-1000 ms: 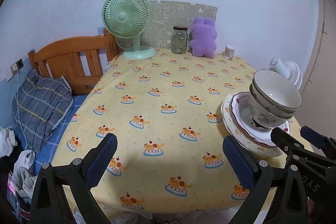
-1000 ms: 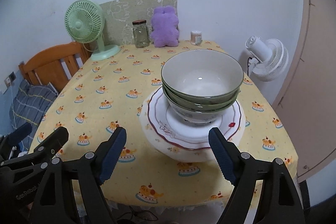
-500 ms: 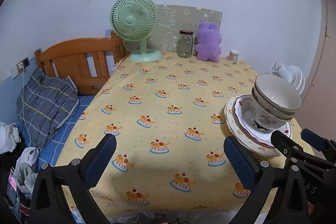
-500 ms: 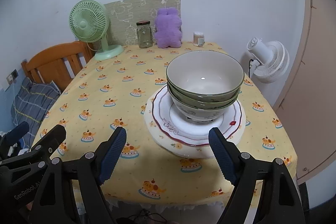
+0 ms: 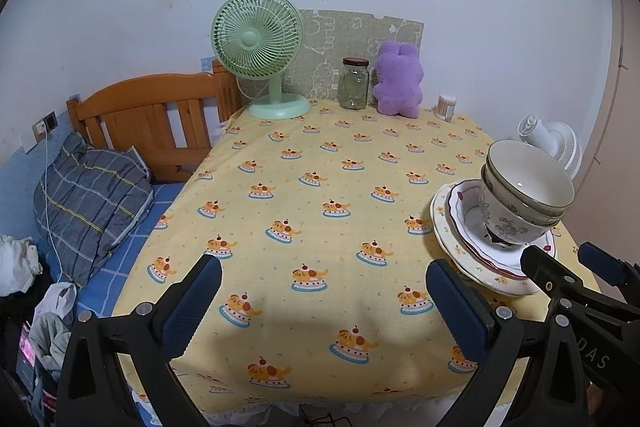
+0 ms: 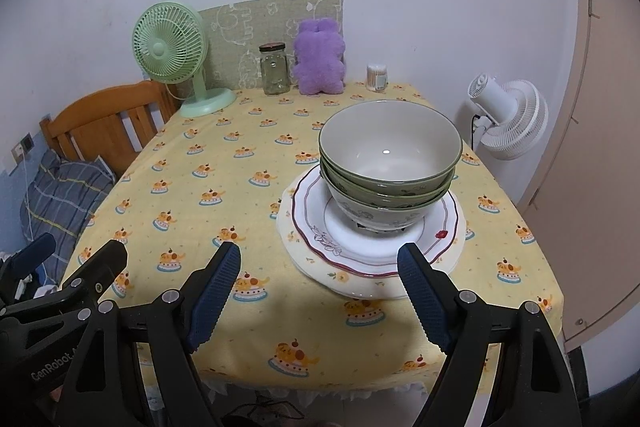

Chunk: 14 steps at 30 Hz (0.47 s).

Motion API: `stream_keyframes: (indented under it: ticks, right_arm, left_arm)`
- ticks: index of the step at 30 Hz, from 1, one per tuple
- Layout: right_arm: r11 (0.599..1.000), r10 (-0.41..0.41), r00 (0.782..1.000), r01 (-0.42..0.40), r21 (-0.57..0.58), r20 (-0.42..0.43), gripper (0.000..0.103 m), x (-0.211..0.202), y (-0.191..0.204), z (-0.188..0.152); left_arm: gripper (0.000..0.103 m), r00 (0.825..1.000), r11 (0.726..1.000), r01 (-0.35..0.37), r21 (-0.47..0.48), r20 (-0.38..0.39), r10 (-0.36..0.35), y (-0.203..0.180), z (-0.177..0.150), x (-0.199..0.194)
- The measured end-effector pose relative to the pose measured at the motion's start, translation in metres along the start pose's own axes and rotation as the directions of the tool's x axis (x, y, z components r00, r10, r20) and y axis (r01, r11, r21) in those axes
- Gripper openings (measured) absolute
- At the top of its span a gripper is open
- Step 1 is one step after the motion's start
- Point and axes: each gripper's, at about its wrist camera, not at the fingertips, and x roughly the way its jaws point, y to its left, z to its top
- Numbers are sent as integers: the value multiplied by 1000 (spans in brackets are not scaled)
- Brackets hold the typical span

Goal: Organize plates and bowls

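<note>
A: What is being seen as changed against the earlier pictures?

B: Both views are being pulled back slightly from the table [image 6: 248, 311]; more of its near edge and the frill under the cloth is being shown than a second ago. The stack itself is not being moved: bowls [image 6: 390, 163] are still being carried nested on the plates [image 6: 372, 247], near the table's right edge, toward its near right corner.

A: Grippers?

B: The right gripper [image 6: 320, 291] is being held released, jaws wide, nothing between the pads, hanging short of the plate rim. The left gripper [image 5: 324, 303] is also being held spread and empty, over bare cloth at the near edge, well apart from the stack [image 5: 516, 211].

A: Meaning for the task?

B: The sorting is likely being finished: everything is already being kept in one pile, and the tools are being backed away. That is being offered as a judgement only.

A: Materials, shapes?

B: Bowls are being read as glazed ceramic, three nested, deep and round, green rims, floral print on the lowest, a highlight glinting inside the top one. Plates are being read as glossy too: a white one with a scalloped dark-red line, resting on a wider cream one with small flowers. The yellow cloth is being seen as matte, printed with little cakes. Gripper pads are being seen as blue and ribbed on black frames.
</note>
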Motion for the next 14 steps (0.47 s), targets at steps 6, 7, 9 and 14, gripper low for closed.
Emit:
stream_keyframes:
  ticks: [6, 7, 9, 14]
  right_arm:
    - [1000, -3, 1000, 3, -1, 4, 83, -1, 0, 1]
    - [1000, -3, 1000, 3, -2, 5, 83, -2, -1, 1]
    - [1000, -4, 1000, 5, -3, 7, 83, -2, -3, 1]
    - [1000, -7, 1000, 8, -3, 10, 83, -3, -6, 3]
  left_arm:
    - [103, 1000, 1000, 2, 0, 5, -2, -2, 1, -2]
    - [103, 1000, 1000, 3, 0, 6, -3, -2, 1, -2]
    - [103, 1000, 1000, 5, 1, 7, -5, -4, 1, -2]
    - [103, 1000, 1000, 12, 1, 13, -12, -7, 2, -3]
